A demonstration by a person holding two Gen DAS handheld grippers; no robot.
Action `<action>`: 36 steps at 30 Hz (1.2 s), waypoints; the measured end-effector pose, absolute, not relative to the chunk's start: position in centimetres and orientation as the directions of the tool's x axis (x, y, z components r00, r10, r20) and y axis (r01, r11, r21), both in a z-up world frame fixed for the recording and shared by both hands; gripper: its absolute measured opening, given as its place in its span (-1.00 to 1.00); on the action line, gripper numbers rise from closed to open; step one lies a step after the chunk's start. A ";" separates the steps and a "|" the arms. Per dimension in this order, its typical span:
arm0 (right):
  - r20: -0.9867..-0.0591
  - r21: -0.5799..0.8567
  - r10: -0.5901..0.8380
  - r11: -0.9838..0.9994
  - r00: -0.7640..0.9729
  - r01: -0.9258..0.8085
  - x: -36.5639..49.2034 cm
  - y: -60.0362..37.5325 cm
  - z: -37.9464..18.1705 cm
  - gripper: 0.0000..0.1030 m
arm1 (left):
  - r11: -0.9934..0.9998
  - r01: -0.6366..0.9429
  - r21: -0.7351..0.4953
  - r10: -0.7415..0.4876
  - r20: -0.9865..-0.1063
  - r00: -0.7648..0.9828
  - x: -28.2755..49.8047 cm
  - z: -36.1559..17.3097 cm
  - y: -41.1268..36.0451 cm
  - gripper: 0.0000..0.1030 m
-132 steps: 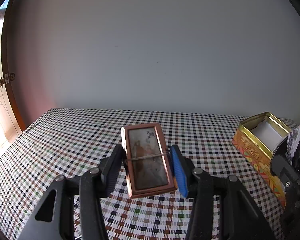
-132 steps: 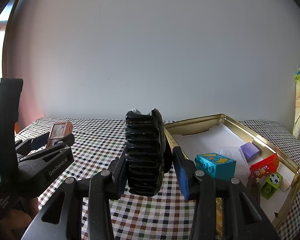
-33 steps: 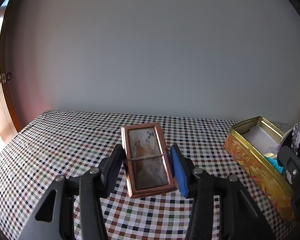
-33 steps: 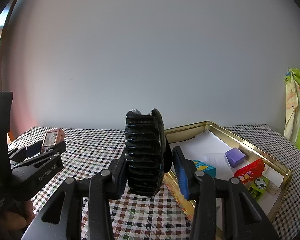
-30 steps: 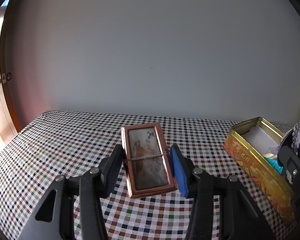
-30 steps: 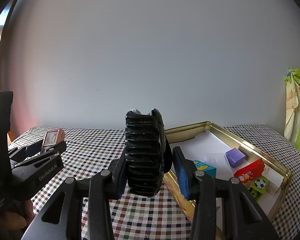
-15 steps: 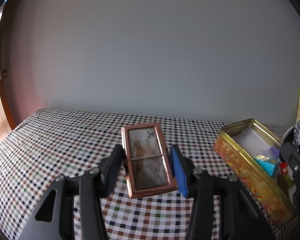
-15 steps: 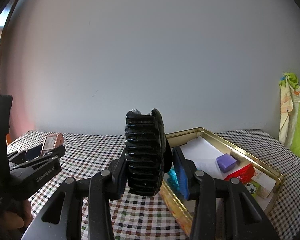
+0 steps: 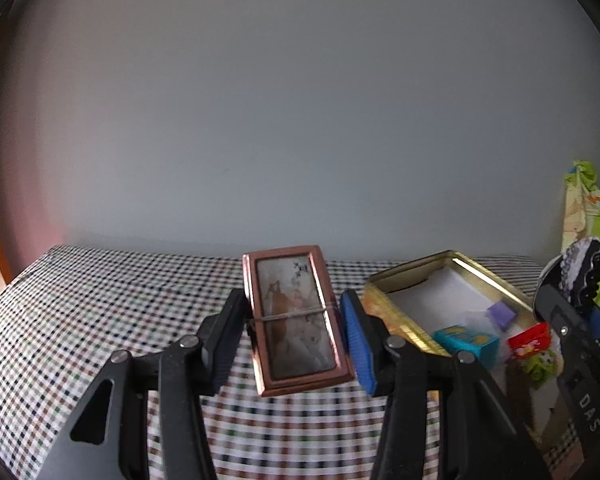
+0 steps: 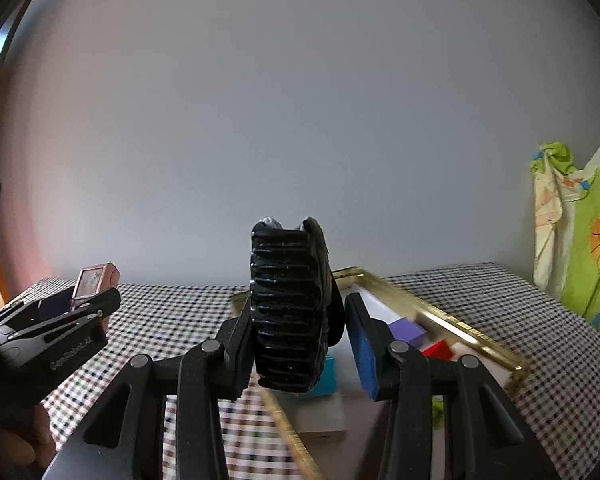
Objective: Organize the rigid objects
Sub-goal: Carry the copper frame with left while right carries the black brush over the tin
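Left tongs: we see the left gripper (image 9: 296, 330) clamped on a copper-framed case (image 9: 296, 316), lifted clear of the checked tablecloth (image 9: 80, 320).
Right tongs: the right gripper (image 10: 298, 330) grips a black ribbed clip (image 10: 290, 304), jaws narrow around it.
Key relation: the gold tin (image 9: 384, 312) lies to the right of the left gripper; the right gripper hangs at its near left rim, so we judge the right hand nearer.
Long axis: the case runs along the fingers, away from the camera; the tin runs away to the right.
View difference: our left view shows the blue block (image 9: 466, 340) and the red toy (image 9: 528, 338); in the right view the clip half hides the blue block.
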State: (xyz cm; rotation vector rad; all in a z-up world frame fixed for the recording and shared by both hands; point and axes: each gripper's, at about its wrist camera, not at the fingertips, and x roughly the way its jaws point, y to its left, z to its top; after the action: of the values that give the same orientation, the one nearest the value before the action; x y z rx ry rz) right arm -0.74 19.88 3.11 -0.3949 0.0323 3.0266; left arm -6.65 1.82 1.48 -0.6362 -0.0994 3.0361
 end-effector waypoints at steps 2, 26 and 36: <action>-0.254 0.009 0.104 -0.994 -0.962 -0.110 -0.6 20.8 3.2 -0.13 | -0.997 -0.037 -0.068 0.061 -0.394 -0.917 -6.7 1.8 2.6 -0.07; -0.291 -0.043 0.254 -0.967 -0.922 -0.252 -1.6 28.7 2.5 -0.13 | -0.976 -0.207 -0.066 0.215 -0.422 -0.881 -8.9 2.1 11.7 -0.07; -0.338 -0.057 0.255 -0.966 -0.906 -0.251 -3.0 29.8 1.9 -0.13 | -0.971 -0.230 -0.061 0.232 -0.455 -0.860 -9.6 0.4 13.9 -0.07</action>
State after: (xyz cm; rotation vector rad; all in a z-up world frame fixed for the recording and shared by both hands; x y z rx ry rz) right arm -3.02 29.80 1.86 -0.5057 -0.0180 2.8372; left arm -9.56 13.87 0.40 -0.6906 -0.0069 2.8180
